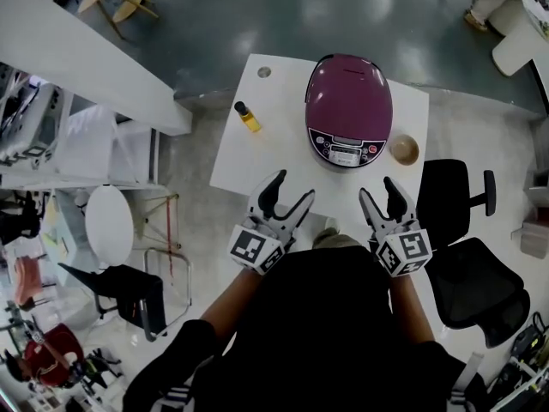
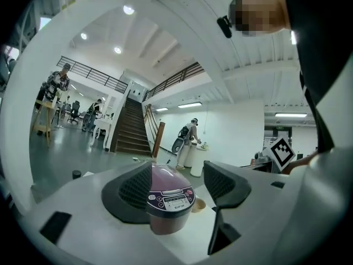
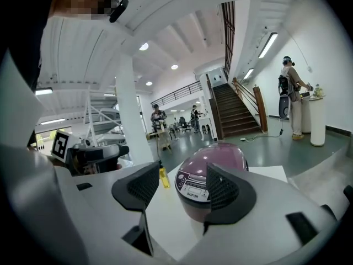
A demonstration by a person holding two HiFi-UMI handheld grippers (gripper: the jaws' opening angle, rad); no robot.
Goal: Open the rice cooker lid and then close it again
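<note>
A purple rice cooker (image 1: 348,110) stands on the white table (image 1: 257,157) with its lid down and its control panel facing me. My left gripper (image 1: 286,194) hovers open over the table's near edge, left of the cooker. At the near right my right gripper (image 1: 380,192) is open too, just below the cooker's front. The left gripper view frames the cooker (image 2: 169,199) between the wide-apart jaws of that gripper (image 2: 177,187). Ahead of the right gripper (image 3: 182,189) the cooker (image 3: 212,175) shows, partly behind the right jaw. Neither gripper touches it.
A small yellow bottle (image 1: 248,117) stands left of the cooker, and a small brown bowl (image 1: 403,149) sits at its right. Black office chairs (image 1: 467,239) stand right of the table. A white round stool (image 1: 109,223) and a black chair stand on the floor at the left.
</note>
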